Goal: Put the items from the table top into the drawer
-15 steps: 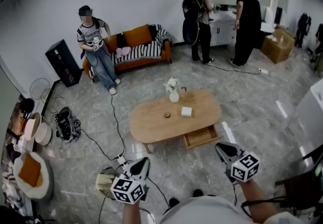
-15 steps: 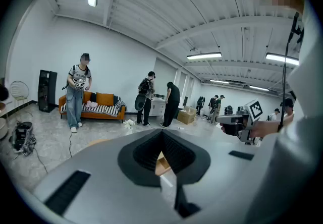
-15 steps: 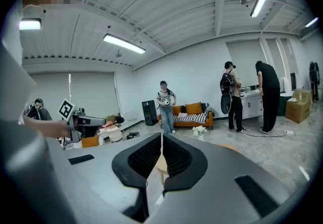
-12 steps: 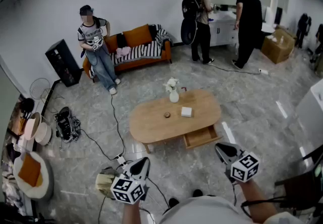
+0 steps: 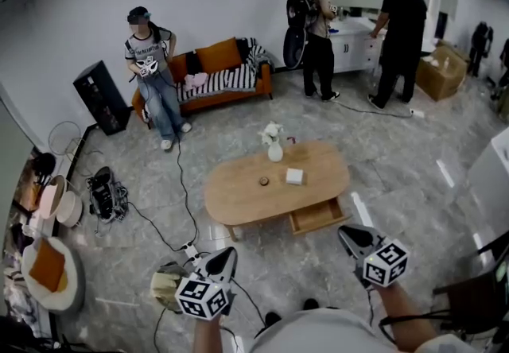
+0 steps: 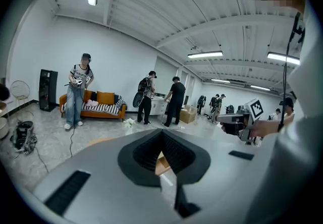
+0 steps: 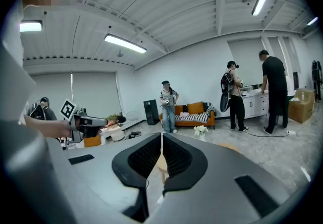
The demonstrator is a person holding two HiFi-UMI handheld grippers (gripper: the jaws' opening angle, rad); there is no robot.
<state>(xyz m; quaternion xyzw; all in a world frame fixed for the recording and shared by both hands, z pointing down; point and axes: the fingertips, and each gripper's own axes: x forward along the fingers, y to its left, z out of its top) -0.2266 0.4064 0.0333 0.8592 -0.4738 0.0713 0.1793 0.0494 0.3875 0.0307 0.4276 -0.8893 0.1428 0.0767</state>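
Box [image 5: 294, 176] on table [image 5: 235, 202], well beyond right gripper [image 5: 345, 232]

A pale, matt wood coffee table [image 5: 238, 202] and its drawer [image 5: 318, 217] of the same wood stood on a glossy grey stone-look floor [image 5: 398, 160] that mirrored the ceiling lights. A smooth white vase [image 5: 275, 154] looked glazed, and the sofa [image 5: 231, 95] wore orange upholstery under a striped cloth throw [image 5: 215, 81]. The left gripper [image 5: 227, 253] and right gripper [image 5: 347, 232] showed matt grey plastic shells, their black pads [image 6: 144, 151] finely ribbed. A box [image 5: 439, 73] appeared to be plain brown cardboard.
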